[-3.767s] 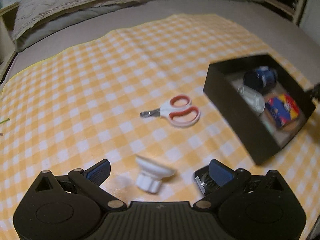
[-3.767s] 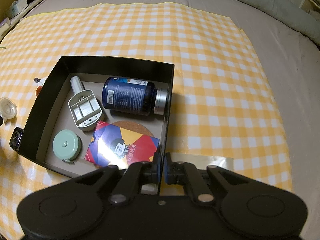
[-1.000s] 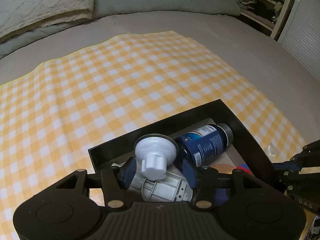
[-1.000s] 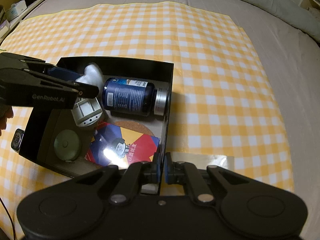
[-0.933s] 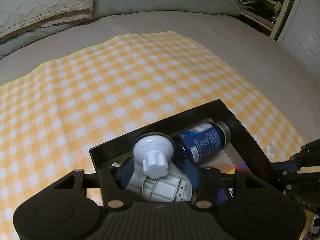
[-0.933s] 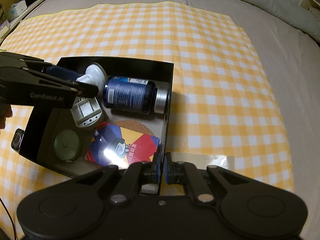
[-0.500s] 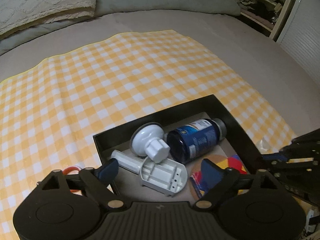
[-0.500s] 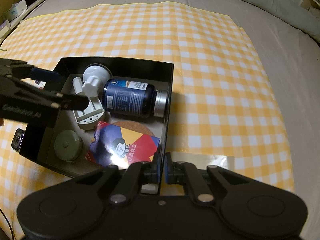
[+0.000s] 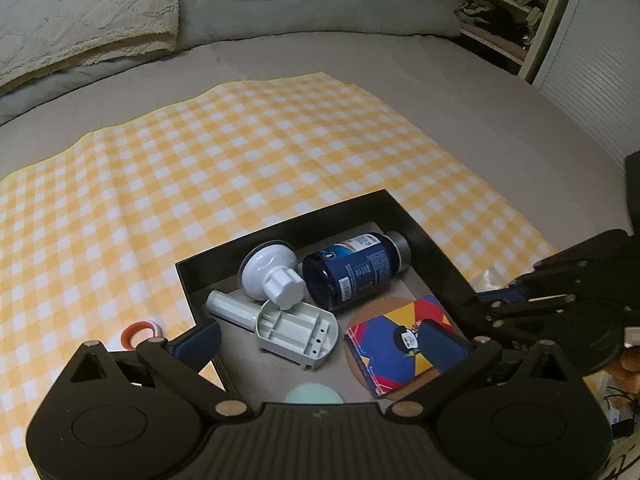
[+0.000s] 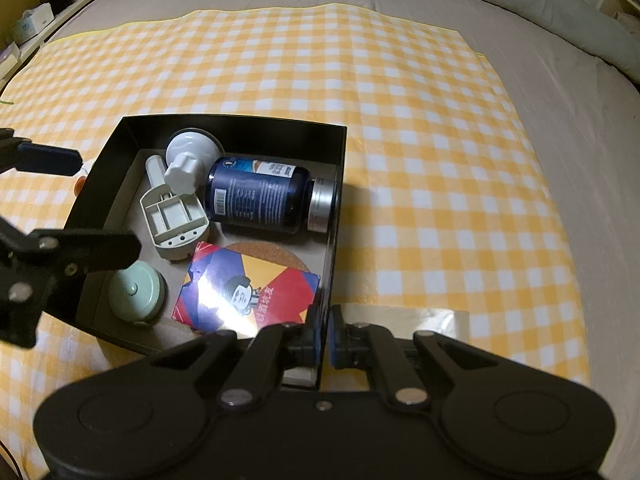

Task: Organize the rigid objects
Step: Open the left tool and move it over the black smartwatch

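From the left wrist view, the left gripper [image 9: 336,338] hangs over the black box [image 9: 280,227] with its fingers spread wide and nothing between them. Below it the white suction knob [image 9: 272,276] sits inside the box, propped on the grey plastic holder [image 9: 288,326] and leaning against the far wall, right beside the blue bottle [image 9: 354,268], which lies on its side. The colourful card pack [image 9: 396,344] rests on a cork coaster, and a mint-green round case [image 9: 312,394] peeks out at the near edge. Outside the box, on the checked cloth [image 9: 200,160], one orange scissors handle [image 9: 138,332] shows, so that looks like a piece not yet packed.

Over to the right wrist view: the right gripper [image 10: 323,334] is clenched on the box's near wall, pads pinching the thin black edge. That grip reads as a brace, holding the box steady on the soft bed while the other hand loads it. The knob [image 10: 188,160] is tucked in the back corner, touching the bottle [image 10: 260,196]. The left gripper's open fingers [image 10: 52,164] straddle the left wall. The scissors seem the likely next target.
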